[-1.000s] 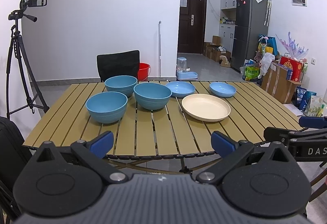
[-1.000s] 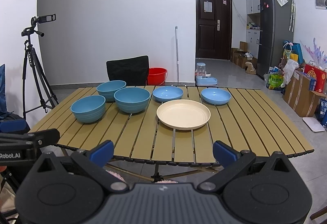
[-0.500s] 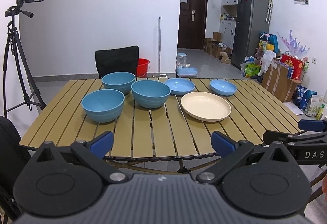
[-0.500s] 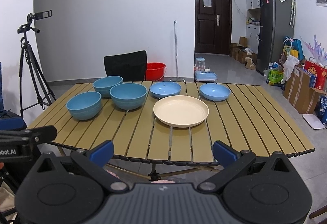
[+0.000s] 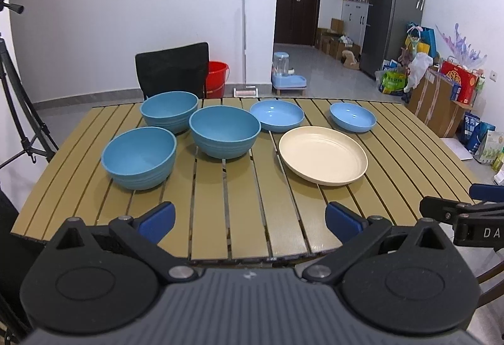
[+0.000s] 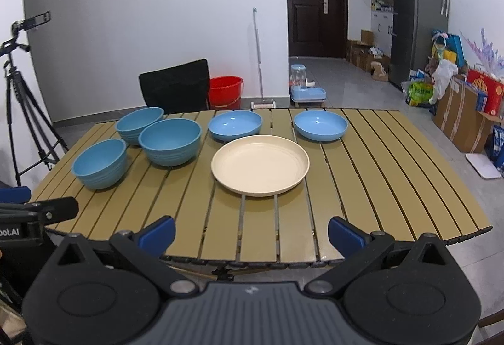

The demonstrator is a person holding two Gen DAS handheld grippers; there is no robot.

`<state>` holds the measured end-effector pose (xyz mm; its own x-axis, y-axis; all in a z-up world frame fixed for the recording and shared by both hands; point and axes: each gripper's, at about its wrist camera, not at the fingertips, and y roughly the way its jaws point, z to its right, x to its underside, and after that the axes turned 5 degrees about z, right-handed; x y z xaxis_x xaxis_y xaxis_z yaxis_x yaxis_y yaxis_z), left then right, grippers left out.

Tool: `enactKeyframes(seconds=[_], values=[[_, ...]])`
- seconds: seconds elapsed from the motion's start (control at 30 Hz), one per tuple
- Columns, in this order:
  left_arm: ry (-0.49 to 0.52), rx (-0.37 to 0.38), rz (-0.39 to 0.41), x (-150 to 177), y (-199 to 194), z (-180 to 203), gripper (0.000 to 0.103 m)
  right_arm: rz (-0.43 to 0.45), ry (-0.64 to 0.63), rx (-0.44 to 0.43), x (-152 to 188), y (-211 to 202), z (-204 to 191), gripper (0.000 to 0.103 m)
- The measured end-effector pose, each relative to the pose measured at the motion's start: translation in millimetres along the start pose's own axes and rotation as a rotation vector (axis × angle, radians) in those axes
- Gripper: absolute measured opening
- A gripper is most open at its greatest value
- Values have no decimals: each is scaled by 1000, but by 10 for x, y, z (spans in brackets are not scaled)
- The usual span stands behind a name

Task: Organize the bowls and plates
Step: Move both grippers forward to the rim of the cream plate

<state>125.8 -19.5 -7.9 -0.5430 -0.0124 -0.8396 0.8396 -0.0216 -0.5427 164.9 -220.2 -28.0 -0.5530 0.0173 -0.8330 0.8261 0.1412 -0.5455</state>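
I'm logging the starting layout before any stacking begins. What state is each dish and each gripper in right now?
near left blue bowl: upright, empty, standing alone
far left blue bowl: upright, empty, unstacked
middle blue bowl: upright, empty, unstacked
left blue shallow dish: empty, on table
right blue shallow dish: empty, standing apart
cream plate: empty, flat on table
left gripper: open, empty
right gripper: open, empty

On the slatted surface [image 6: 362, 162], a cream plate [image 6: 260, 165] is seen near the middle, with two shallow blue dishes [image 6: 235, 125] [image 6: 321, 125] behind it and three blue bowls [image 6: 100, 163] [image 6: 170, 141] [image 6: 139, 125] clustered left. The right tongs [image 6: 250, 233] are held spread wide, empty, over the near edge.
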Motion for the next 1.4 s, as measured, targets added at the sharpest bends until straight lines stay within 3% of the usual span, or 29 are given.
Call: enactKeyframes(seconds=[0.4, 0.67, 1.07, 1.33, 1.4], values=[[-20, 1, -72, -503, 753, 148, 103, -97, 56, 15, -383, 699, 427, 103], [-42, -8, -186, -764, 1346, 218, 103, -184, 107, 16, -598, 1153, 673, 103], [-105, -13, -359, -888, 2286, 287, 103, -267, 161, -1, -796, 1870, 978, 103], [-143, -35, -417, -882, 2827, 410, 103, -344, 207, -7, -831, 2493, 1167, 97], [-155, -38, -435, -881, 2941, 431, 98, -361, 224, -7, -829, 2648, 1209, 91]])
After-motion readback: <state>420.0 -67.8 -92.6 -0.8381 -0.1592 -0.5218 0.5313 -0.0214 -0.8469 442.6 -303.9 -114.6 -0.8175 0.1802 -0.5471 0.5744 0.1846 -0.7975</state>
